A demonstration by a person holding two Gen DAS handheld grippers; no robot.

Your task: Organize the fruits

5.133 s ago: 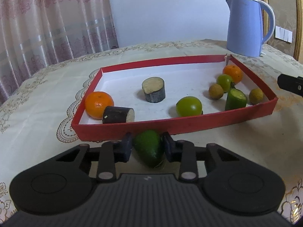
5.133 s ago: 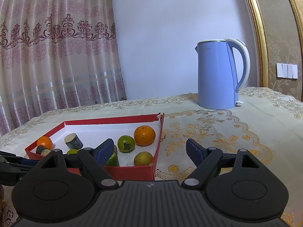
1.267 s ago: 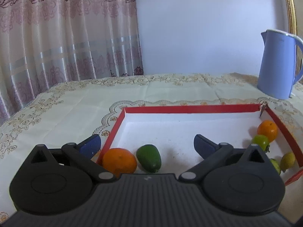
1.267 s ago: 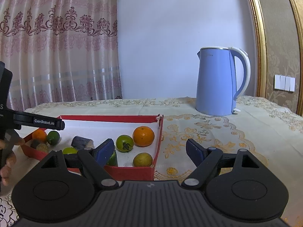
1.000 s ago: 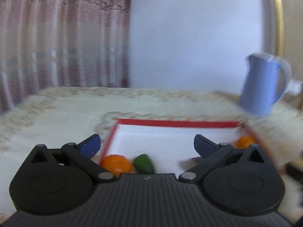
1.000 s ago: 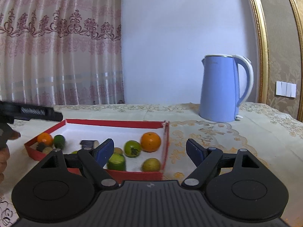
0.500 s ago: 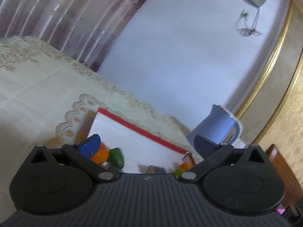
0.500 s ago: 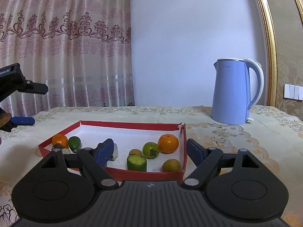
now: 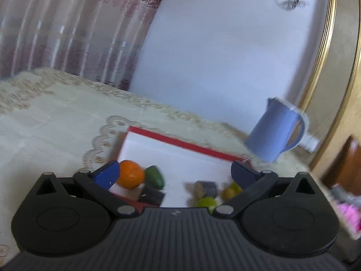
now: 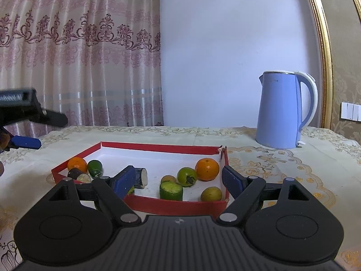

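Observation:
A red-walled tray [image 10: 171, 204] with a white floor holds the fruit. At its left end lie an orange [image 10: 77, 164], a green avocado [image 10: 95, 167] and a dark cut piece [image 10: 77, 175]. Towards the right sit a second orange [image 10: 207, 169], a green persimmon [image 10: 186, 176], a cut green chunk [image 10: 171, 190] and a small yellow-brown fruit [image 10: 211, 194]. My right gripper [image 10: 178, 181] is open and empty in front of the tray. My left gripper [image 9: 174, 172] is open and empty, raised above the tray's left end, where the orange [image 9: 130, 176] and avocado [image 9: 154, 177] show; the view is tilted and blurred.
A blue electric kettle [image 10: 284, 110] stands on the patterned tablecloth [image 10: 270, 164] behind the tray's right corner. Pink curtains [image 10: 79, 56] hang behind the table. The left gripper's fingers [image 10: 27, 142] reach in at the left edge of the right wrist view.
The left gripper has drawn back from the tray, lifted slightly and rolled, so its view now tilts. Both grippers stay open. The avocado stays in the tray beside the orange.

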